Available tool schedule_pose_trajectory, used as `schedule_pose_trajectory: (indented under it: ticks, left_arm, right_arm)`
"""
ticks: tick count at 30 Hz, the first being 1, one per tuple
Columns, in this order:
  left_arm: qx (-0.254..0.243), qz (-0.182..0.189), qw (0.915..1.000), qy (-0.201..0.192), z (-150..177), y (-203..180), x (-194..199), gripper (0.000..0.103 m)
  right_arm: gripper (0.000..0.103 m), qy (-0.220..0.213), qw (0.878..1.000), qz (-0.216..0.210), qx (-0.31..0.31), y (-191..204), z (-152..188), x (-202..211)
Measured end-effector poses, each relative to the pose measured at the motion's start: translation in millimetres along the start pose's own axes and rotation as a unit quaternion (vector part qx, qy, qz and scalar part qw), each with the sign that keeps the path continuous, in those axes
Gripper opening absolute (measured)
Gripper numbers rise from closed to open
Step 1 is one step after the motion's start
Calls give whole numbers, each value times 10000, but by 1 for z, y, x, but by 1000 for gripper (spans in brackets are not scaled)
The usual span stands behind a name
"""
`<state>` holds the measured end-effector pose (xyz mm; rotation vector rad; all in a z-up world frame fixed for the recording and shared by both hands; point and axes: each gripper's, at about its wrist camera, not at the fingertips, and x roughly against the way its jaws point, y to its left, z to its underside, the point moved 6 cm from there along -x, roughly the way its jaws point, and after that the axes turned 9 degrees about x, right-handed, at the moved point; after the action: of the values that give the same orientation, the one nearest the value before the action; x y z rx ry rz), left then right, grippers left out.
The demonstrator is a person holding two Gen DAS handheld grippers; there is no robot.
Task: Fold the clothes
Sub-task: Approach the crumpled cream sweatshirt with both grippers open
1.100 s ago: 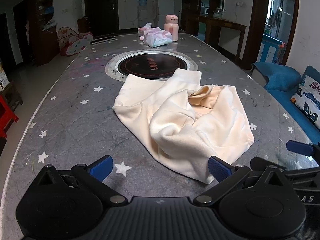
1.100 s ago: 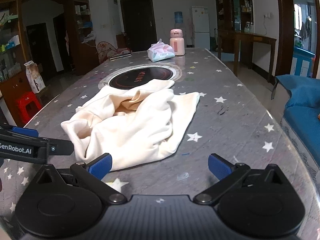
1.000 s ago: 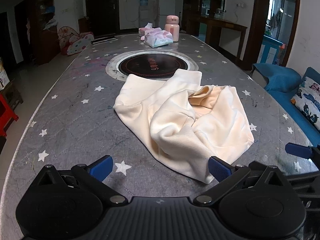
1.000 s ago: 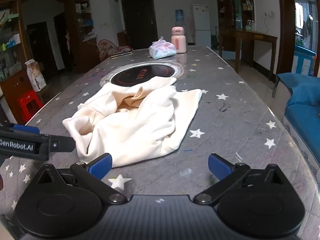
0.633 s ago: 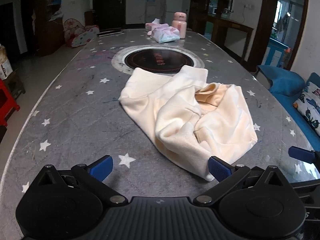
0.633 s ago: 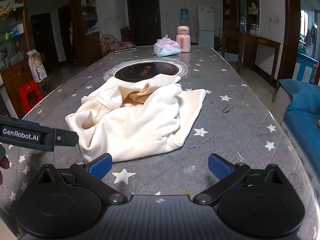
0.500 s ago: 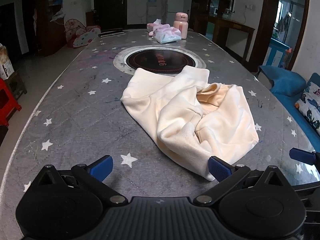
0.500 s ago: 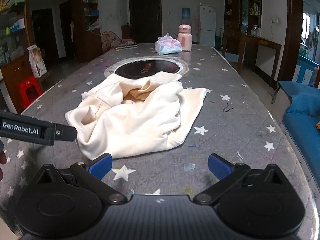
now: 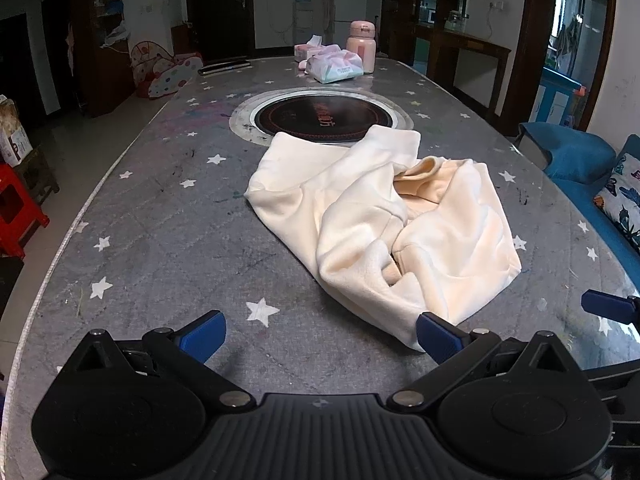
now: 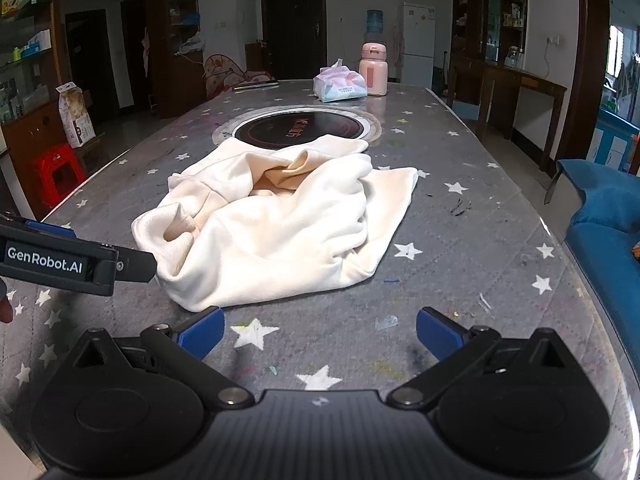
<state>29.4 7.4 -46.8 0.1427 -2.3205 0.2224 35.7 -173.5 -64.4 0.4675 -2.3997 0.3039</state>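
Observation:
A cream garment (image 9: 384, 220) lies crumpled in a heap in the middle of the grey star-patterned table (image 9: 160, 220); its far edge overlaps the round cooktop inset (image 9: 320, 118). My left gripper (image 9: 320, 334) hovers open at the garment's near edge, its right fingertip close to the cloth's corner. In the right wrist view the same garment (image 10: 280, 224) lies ahead and slightly left of my right gripper (image 10: 320, 332), which is open and holds nothing. The left gripper's finger (image 10: 72, 260) reaches in from the left, beside the cloth.
A pink flask (image 9: 361, 46) and tissue packs (image 9: 336, 66) stand at the table's far end, beyond the cooktop (image 10: 298, 128). A blue sofa (image 10: 600, 216) lies off the right edge, a red stool (image 10: 56, 174) off the left.
Both grippers have risen and drawn back a little from the garment, so more bare table shows in front of it. The garment has not moved. Both stay open.

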Motion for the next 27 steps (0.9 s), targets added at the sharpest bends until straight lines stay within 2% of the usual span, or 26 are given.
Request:
schedule_pose_trajectory:
  ticks: [27]
  left_arm:
    - [-127,10,9999,95,-10,-8,-9,103]
  right_arm:
    - [103,37,9998,-166,54,1,-8,-7]
